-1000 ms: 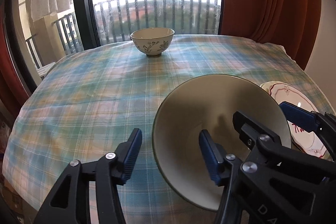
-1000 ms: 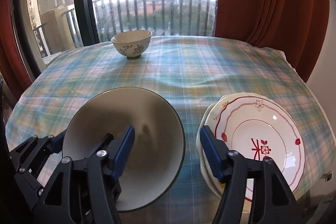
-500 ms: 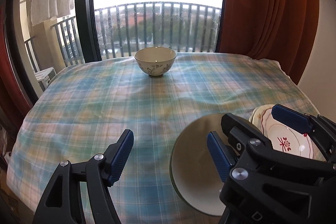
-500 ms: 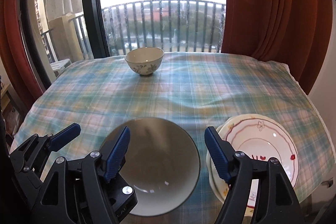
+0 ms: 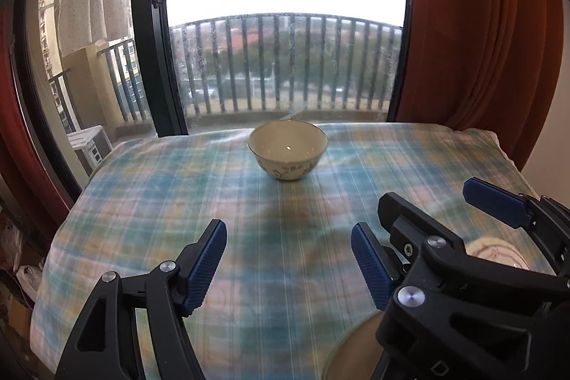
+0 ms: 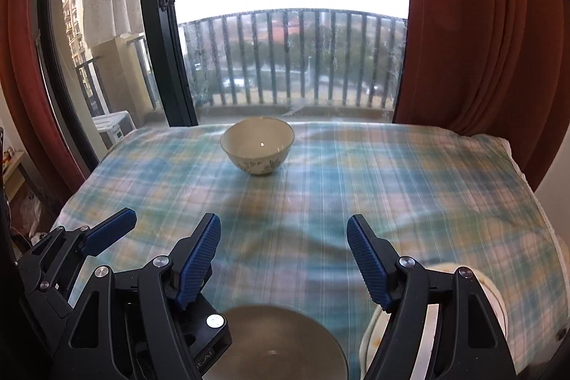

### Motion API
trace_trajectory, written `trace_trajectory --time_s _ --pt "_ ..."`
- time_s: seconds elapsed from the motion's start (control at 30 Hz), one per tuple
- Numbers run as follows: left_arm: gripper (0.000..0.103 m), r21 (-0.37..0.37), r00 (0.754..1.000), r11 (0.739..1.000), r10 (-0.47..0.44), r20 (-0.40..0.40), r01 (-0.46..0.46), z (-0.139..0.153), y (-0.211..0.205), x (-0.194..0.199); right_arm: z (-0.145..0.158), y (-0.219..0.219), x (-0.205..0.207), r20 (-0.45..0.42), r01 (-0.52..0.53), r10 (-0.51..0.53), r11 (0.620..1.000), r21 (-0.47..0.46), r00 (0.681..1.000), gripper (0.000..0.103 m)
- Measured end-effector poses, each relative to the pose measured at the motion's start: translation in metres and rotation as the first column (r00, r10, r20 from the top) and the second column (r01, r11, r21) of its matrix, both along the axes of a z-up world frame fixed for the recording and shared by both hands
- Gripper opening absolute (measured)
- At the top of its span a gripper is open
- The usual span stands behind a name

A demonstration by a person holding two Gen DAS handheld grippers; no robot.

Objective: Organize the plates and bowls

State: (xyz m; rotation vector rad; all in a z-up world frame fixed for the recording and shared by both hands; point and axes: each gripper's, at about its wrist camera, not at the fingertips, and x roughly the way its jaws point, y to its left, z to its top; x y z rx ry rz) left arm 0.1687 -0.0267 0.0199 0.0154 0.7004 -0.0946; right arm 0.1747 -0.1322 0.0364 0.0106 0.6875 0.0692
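2 hand-held grippers hung side by side above a table draped in a blue, green and yellow plaid cloth, both angled down toward it. The left gripper had its blue-padded jaws spread wide, with only bare cloth showing between them. The right gripper was likewise spread, its ribbed blue pads apart and nothing pinched.

A small cream bowl with a faint floral pattern on its outer wall stood upright at the far side of the table, near the window, well apart from both grippers. Closer in, a wide grey-brown bowl with a dark rim sat on the cloth at the near edge, below the right gripper's jaws and untouched by them. Just to its right lay a cream plate, largely hidden behind the right gripper's finger; in the left wrist view a red line pattern on its face showed past the right gripper's frame.

Beyond the table, a dark-framed window looked onto a balcony railing, and rust-red curtains hung at either side.
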Motion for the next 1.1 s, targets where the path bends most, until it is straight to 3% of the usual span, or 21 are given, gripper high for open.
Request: trace_trajectory --time_s 0.5,0.97,1.1 --pt "0.074 0.015 0.997 0.999 0.043 -0.056 -0.043 0.010 0.021 0.099 0.008 0.012 0.106 -0.054 -0.024 0.027 0.998 0.054 0.998 0.077" --pt "0.074 0.049 0.992 0.992 0.119 -0.049 -0.117 -0.015 0.026 0.185 -0.015 0.012 0.198 -0.059 -0.003 0.007 0.998 0.057 0.998 0.077" --pt "0.070 0.042 0.989 0.991 0.133 -0.062 -0.130 -0.031 0.027 0.199 -0.030 0.014 0.215 -0.066 0.008 -0.006 1.000 0.029 0.998 0.076"
